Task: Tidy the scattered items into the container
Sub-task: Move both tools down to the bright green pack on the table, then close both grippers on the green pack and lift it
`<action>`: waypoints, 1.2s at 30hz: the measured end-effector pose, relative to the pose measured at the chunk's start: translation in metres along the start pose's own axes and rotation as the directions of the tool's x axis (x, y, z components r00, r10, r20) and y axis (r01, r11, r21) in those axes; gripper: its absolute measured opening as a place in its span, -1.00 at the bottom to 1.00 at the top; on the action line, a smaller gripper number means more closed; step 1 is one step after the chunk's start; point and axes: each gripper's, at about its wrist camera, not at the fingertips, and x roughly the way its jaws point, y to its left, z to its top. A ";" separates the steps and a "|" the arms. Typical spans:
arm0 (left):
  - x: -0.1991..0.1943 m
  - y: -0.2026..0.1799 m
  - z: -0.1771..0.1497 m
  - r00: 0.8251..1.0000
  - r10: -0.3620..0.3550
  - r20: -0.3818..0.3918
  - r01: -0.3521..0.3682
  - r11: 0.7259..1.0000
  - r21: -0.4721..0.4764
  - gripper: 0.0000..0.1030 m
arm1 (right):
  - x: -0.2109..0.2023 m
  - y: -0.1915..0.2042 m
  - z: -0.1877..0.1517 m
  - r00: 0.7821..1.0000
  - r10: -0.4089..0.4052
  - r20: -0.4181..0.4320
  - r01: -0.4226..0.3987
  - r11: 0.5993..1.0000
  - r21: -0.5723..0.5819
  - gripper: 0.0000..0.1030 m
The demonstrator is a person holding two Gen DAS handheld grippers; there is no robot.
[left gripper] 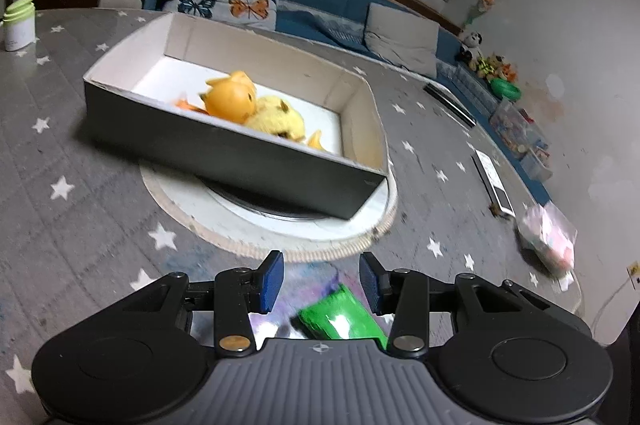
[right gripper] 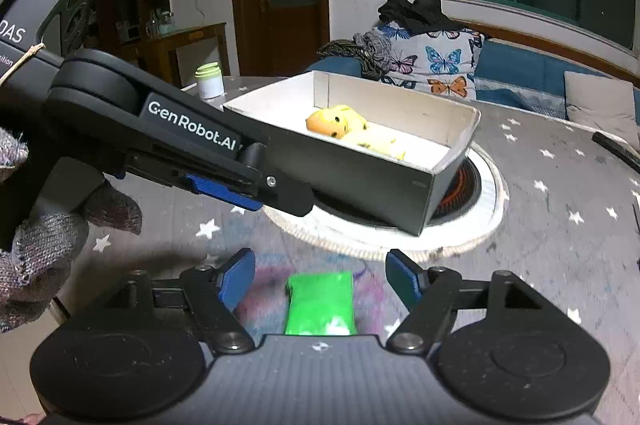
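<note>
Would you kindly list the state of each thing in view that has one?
box: open-topped, resting on the round mat.
yellow plush toy: lying inside the box.
green packet: on the table, ungripped.
left gripper: open.
right gripper: open, around the packet.
white jar: upright, lid on.

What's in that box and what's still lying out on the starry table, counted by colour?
Orange toy in the box: 1
Yellow plush toy in the box: 1
Green packet on the table, between the right gripper's open jaws: 1
White jar with green lid: 1
Pink-and-white bag: 1
Total: 5
</note>
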 end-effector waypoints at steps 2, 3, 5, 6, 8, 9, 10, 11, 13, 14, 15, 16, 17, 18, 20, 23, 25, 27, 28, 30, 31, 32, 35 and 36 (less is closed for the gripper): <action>0.002 -0.002 -0.002 1.000 -0.001 -0.012 0.001 1.000 0.003 -0.13 | -0.003 0.001 -0.004 1.000 -0.001 -0.004 0.001 1.000 0.004 0.53; 0.004 -0.003 -0.003 1.000 -0.004 -0.021 0.004 1.000 0.001 -0.13 | -0.004 0.001 -0.006 1.000 -0.001 -0.007 0.002 1.000 0.005 0.53; 0.007 -0.005 -0.005 0.999 -0.008 -0.038 0.008 1.000 -0.003 -0.13 | -0.005 0.002 -0.009 1.000 -0.008 -0.014 0.008 1.000 0.005 0.53; 0.009 -0.005 -0.006 0.999 -0.009 -0.044 0.009 1.000 -0.005 -0.13 | -0.005 0.002 -0.010 1.000 -0.008 -0.018 0.008 1.000 0.006 0.53; 0.011 -0.005 -0.007 0.998 -0.002 -0.055 0.002 1.000 -0.006 -0.13 | -0.005 0.002 -0.012 1.000 -0.008 -0.029 0.008 1.000 0.010 0.52; 0.013 -0.005 -0.008 0.998 0.004 -0.060 -0.005 1.000 -0.006 -0.13 | -0.004 0.002 -0.014 0.999 -0.007 -0.035 0.008 1.000 0.012 0.51; 0.014 -0.005 -0.009 0.998 0.009 -0.067 -0.009 1.000 -0.006 -0.13 | -0.004 0.002 -0.016 0.999 -0.007 -0.041 0.007 1.000 0.014 0.50; 0.017 -0.005 -0.010 0.997 0.014 -0.077 -0.014 1.000 -0.006 -0.13 | -0.003 0.002 -0.017 0.999 -0.006 -0.048 0.007 1.000 0.017 0.50; 0.021 -0.005 -0.011 0.995 0.025 -0.092 -0.026 1.000 -0.006 -0.13 | -0.001 0.001 -0.019 0.998 -0.006 -0.060 0.007 1.000 0.022 0.47; 0.023 -0.005 -0.012 0.995 0.029 -0.098 -0.030 1.000 -0.005 -0.13 | 0.001 0.000 -0.021 0.998 -0.006 -0.068 0.008 1.000 0.028 0.47; 0.024 -0.005 -0.013 0.994 0.032 -0.104 -0.033 0.999 -0.004 -0.13 | 0.003 -0.001 -0.022 0.997 -0.006 -0.074 0.008 0.999 0.034 0.47; 0.026 -0.005 -0.013 0.994 0.032 -0.108 -0.033 0.999 -0.005 -0.13 | 0.005 -0.002 -0.023 0.997 -0.006 -0.079 0.009 0.999 0.040 0.46; 0.027 -0.005 -0.014 0.993 0.033 -0.110 -0.034 0.999 -0.008 -0.13 | 0.006 -0.003 -0.025 0.996 -0.005 -0.085 0.009 0.999 0.046 0.40; 0.028 -0.004 -0.014 0.993 0.033 -0.111 -0.035 0.999 -0.015 -0.13 | 0.007 -0.004 -0.025 0.996 -0.003 -0.090 0.007 0.999 0.049 0.37; 0.030 -0.001 -0.015 0.993 0.029 -0.114 -0.033 0.999 -0.034 -0.14 | 0.010 -0.005 -0.028 0.995 0.001 -0.100 0.005 0.998 0.057 0.32; 0.031 0.002 -0.016 0.993 0.006 -0.118 -0.014 0.997 -0.072 -0.14 | 0.012 -0.005 -0.030 0.994 0.008 -0.109 -0.001 0.998 0.062 0.25; 0.030 0.004 -0.017 0.993 -0.005 -0.120 -0.006 0.995 -0.096 -0.14 | 0.013 -0.005 -0.031 0.994 0.013 -0.111 -0.005 0.998 0.068 0.16; 0.030 0.006 -0.018 0.993 -0.008 -0.118 -0.006 0.993 -0.119 -0.14 | 0.015 -0.005 -0.032 0.994 0.011 -0.112 -0.003 0.997 0.071 0.08; 0.029 0.007 -0.019 0.993 -0.007 -0.116 -0.008 0.991 -0.130 -0.14 | 0.015 -0.004 -0.033 0.994 0.005 -0.111 0.003 0.998 0.069 0.08; 0.030 0.008 -0.021 0.994 -0.008 -0.110 -0.009 0.988 -0.155 -0.14 | 0.014 -0.003 -0.033 0.994 0.002 -0.109 0.005 0.998 0.066 0.07; 0.030 0.008 -0.021 0.994 -0.008 -0.110 -0.011 0.986 -0.166 -0.14 | 0.014 -0.002 -0.033 0.994 0.001 -0.108 0.006 0.998 0.064 0.04; 0.031 0.008 -0.022 0.994 -0.007 -0.112 -0.013 0.984 -0.176 -0.14 | 0.014 -0.002 -0.033 0.994 0.000 -0.106 0.007 0.998 0.063 0.04; 0.033 0.009 -0.023 0.993 -0.011 -0.117 -0.013 0.979 -0.202 -0.14 | 0.014 -0.002 -0.033 0.995 0.000 -0.102 0.008 0.997 0.073 0.02; 0.034 0.009 -0.023 0.993 -0.013 -0.119 -0.012 0.978 -0.207 -0.14 | 0.014 -0.002 -0.033 0.995 0.001 -0.101 0.007 0.997 0.080 -0.01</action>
